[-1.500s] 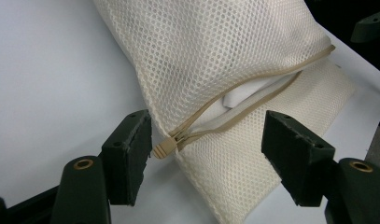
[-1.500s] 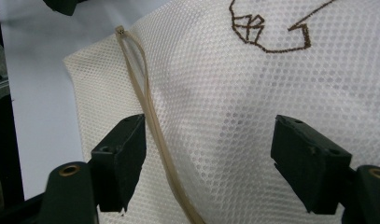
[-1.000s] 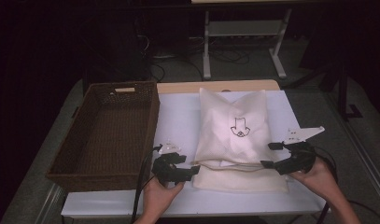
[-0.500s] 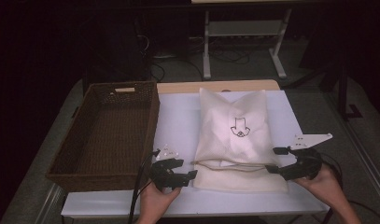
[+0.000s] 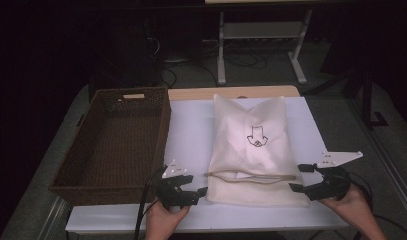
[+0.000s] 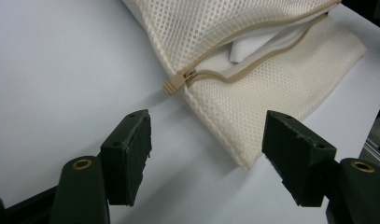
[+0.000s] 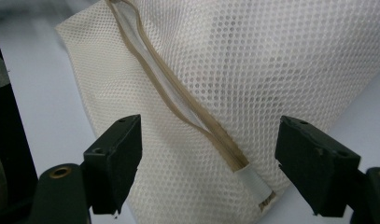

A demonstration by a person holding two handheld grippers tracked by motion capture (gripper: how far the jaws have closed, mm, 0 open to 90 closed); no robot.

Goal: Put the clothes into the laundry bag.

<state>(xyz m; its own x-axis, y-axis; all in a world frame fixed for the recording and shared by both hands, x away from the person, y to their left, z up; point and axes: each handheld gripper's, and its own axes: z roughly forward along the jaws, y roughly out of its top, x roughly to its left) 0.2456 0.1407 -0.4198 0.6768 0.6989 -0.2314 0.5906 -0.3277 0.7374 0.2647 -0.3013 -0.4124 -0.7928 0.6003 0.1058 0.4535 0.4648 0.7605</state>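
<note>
Watching two risks: left hand-held gripper (image 5: pixel 196 190) and right hand-held gripper (image 5: pixel 298 178), both released with jaws wide, flank the mesh bag (image 5: pixel 253 145) at lower centre of the high view. Soft netting could bunch or slide on the smooth white surface (image 5: pixel 191 130). Small tan zipper pull (image 6: pixel 174 84) is easy to miss. Zipper partly open. Wicker basket (image 5: pixel 116 137) sits left.

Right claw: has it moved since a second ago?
Yes. In the high view the right claw has slid toward the near table edge, from beside the mesh bag middle down to its zipper end.
</note>
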